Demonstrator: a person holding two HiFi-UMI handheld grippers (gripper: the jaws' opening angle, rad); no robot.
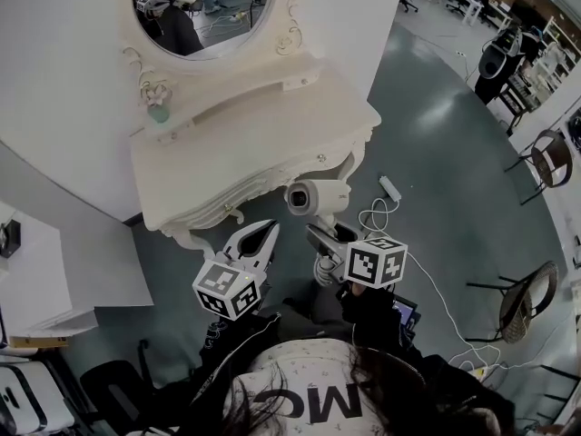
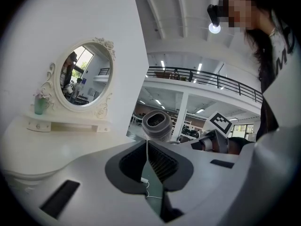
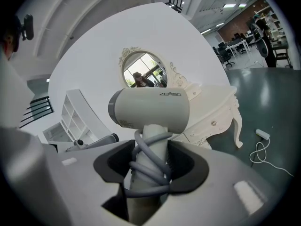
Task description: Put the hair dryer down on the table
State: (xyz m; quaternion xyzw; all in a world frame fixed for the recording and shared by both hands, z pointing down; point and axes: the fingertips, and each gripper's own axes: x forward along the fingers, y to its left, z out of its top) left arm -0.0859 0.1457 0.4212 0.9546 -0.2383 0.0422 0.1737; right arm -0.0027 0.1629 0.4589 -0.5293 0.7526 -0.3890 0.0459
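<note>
- The right gripper [image 3: 150,160] has its jaws spread fairly wide and clamped on the upright handle of the hair dryer [image 3: 150,109]. The dark, ribbed pads press on the handle from both sides.
- The hair dryer has a smooth, matte, off-white barrel, a short cylinder set crosswise on a round handle. A thick grey rubbery cord is wound in several loops round that handle, inside the grip.
- In the head view the hair dryer [image 1: 313,196] is in the air just off the front corner of the dressing table [image 1: 227,153], over the floor and not on the surface. Its rounded nozzle has a dark rim.
- The left gripper [image 2: 147,147] holds nothing. Its jaws are closed, tips meeting in a thin line, and it is beside the right gripper [image 1: 324,248], near the table's front edge.
- The dressing table is cream and glossy, with a scalloped, carved apron and curved legs.
- An oval mirror [image 2: 84,76] in an ornate scrollwork frame stands at the back, with a small mint cup [image 2: 41,105] on the ledge to its left.
- The polished grey-green floor [image 1: 454,125] carries a white power strip [image 1: 390,187] and a loose white cable [image 1: 427,280].
</note>
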